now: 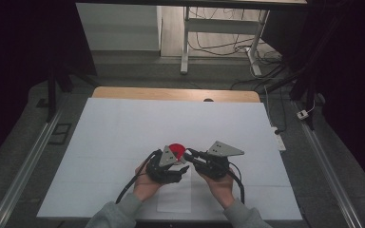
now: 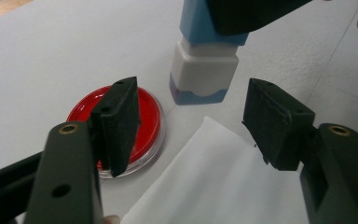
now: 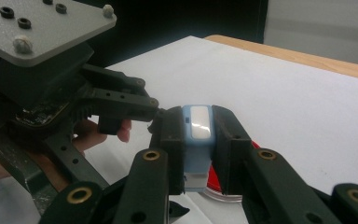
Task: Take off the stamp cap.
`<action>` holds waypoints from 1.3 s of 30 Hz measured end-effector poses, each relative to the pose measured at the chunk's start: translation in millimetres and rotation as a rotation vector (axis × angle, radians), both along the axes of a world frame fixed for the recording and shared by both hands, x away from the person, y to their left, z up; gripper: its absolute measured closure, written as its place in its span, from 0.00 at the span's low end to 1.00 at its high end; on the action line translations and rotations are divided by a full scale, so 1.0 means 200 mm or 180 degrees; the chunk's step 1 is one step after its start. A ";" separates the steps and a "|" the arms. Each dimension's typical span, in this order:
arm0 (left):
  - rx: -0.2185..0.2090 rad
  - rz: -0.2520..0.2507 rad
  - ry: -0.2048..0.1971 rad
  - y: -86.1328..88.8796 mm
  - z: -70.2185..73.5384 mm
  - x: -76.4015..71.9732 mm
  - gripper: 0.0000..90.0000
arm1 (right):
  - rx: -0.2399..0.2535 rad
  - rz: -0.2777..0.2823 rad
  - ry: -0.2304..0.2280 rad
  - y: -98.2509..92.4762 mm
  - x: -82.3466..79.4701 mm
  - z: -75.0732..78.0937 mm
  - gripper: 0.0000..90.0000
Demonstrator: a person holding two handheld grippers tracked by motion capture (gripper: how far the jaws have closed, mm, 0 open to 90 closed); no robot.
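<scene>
White-covered counter (image 1: pixel 123 128) seen. Blue-white stamp (image 3: pixel 196 140) clamped upright in right claw (image 3: pixel 196 154), just beside red ink pad (image 2: pixel 142 123), near paper sheet (image 2: pixel 214 182). Left claw (image 2: pixel 191 126) parted, nothing held.

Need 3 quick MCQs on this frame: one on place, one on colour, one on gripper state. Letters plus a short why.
1. Where does the blue-and-white plastic stamp stand?
A. on the round red ink pad
B. on the white table cover beside the ink pad
C. on the bare wooden edge

2. What colour is the ink in the round clear-rimmed ink pad?
A. red
B. black
C. green

3. What state is the left gripper in?
A. shut on the stamp
B. shut on the paper
C. open, nothing between its pads

Answers:
1 B: its base rests on the white table cover, right of the pad.
2 A: the dish is bright red.
3 C: its pads stand apart above the white paper sheet; the right gripper holds the stamp.
</scene>
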State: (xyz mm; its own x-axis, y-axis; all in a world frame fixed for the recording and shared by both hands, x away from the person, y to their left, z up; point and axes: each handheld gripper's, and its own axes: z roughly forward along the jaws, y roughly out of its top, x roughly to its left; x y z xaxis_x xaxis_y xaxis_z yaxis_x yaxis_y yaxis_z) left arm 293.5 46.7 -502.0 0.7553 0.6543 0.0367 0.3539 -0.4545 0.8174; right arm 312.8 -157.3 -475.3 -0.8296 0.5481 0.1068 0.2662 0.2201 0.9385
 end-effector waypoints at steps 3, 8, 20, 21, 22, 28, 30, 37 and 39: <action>0.0013 -0.0012 -0.0009 -0.01 0.00 0.00 0.44 | 0.0019 -0.0005 0.0004 0.00 0.00 0.00 0.83; 0.0003 -0.0017 -0.0031 -0.01 0.00 0.00 0.48 | 0.0037 -0.0014 0.0013 -0.01 0.00 0.00 0.83; 0.0013 -0.0027 -0.0090 -0.03 0.00 0.00 0.60 | 0.0093 -0.0027 0.0021 -0.01 0.00 0.00 0.83; 0.0014 -0.0028 -0.0091 -0.03 0.00 0.00 0.61 | 0.0094 -0.0029 0.0022 -0.01 0.00 0.00 0.83; 0.0014 -0.0029 -0.0092 -0.03 0.00 0.00 0.62 | 0.0098 -0.0030 0.0024 -0.01 0.00 0.00 0.83; 0.0031 -0.0047 -0.0083 -0.03 0.00 0.00 0.63 | 0.0118 -0.0035 0.0036 -0.01 0.00 0.00 0.83; 0.0031 -0.0044 -0.0090 -0.03 0.00 0.00 0.64 | 0.0126 -0.0035 0.0040 -0.01 0.00 0.00 0.83; 0.0046 -0.0026 -0.0106 -0.03 0.00 0.00 0.67 | 0.0138 -0.0033 0.0045 -0.01 0.00 0.00 0.83; 0.0052 -0.0019 -0.0118 -0.03 0.00 0.00 0.69 | 0.0145 -0.0034 0.0056 -0.01 0.00 0.00 0.83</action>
